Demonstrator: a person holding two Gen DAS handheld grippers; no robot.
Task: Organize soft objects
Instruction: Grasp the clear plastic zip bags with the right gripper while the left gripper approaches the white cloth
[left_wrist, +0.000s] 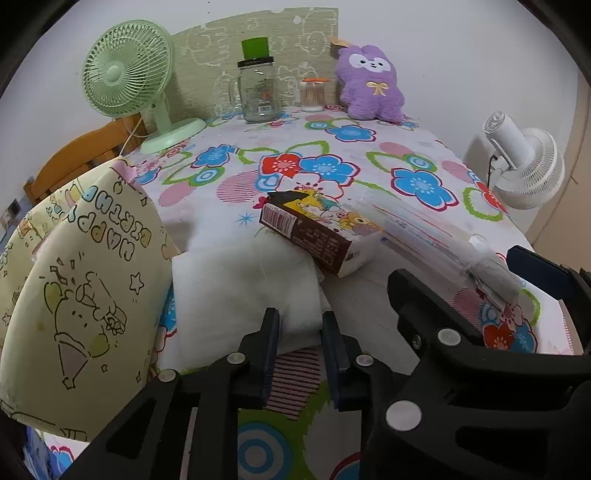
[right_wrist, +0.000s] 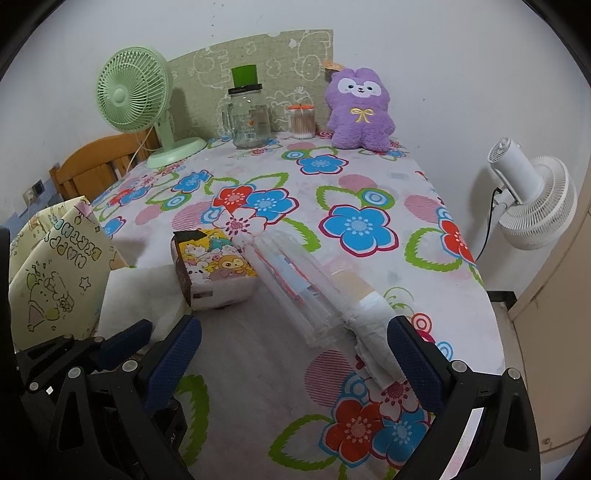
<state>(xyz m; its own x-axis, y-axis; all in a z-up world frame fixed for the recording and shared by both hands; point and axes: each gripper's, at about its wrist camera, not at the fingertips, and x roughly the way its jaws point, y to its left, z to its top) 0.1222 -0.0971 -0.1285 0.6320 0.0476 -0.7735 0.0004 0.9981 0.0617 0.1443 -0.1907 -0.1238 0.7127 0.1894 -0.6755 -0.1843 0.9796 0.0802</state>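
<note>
A white folded cloth (left_wrist: 243, 291) lies on the flowered tablecloth (left_wrist: 332, 162). My left gripper (left_wrist: 300, 332) is open, its fingers at the cloth's near edge. A cartoon-printed tissue pack (left_wrist: 317, 232) rests partly on the cloth; it also shows in the right wrist view (right_wrist: 214, 269). A clear plastic-wrapped roll (right_wrist: 314, 295) lies beside the pack. My right gripper (right_wrist: 295, 354) is open wide, its right finger (right_wrist: 413, 354) next to the roll's near end. The white cloth (right_wrist: 136, 295) and the left gripper (right_wrist: 125, 343) show at the left. A purple plush (right_wrist: 360, 110) sits at the back.
A yellow "Happy Birthday" bag (left_wrist: 74, 288) stands at the left. At the back are a green fan (left_wrist: 129, 77), a glass jar (left_wrist: 258, 92) and a cotton-swab container (left_wrist: 313, 94). A white fan (left_wrist: 524, 162) stands off the table's right edge. A wooden chair (right_wrist: 96, 166) is behind left.
</note>
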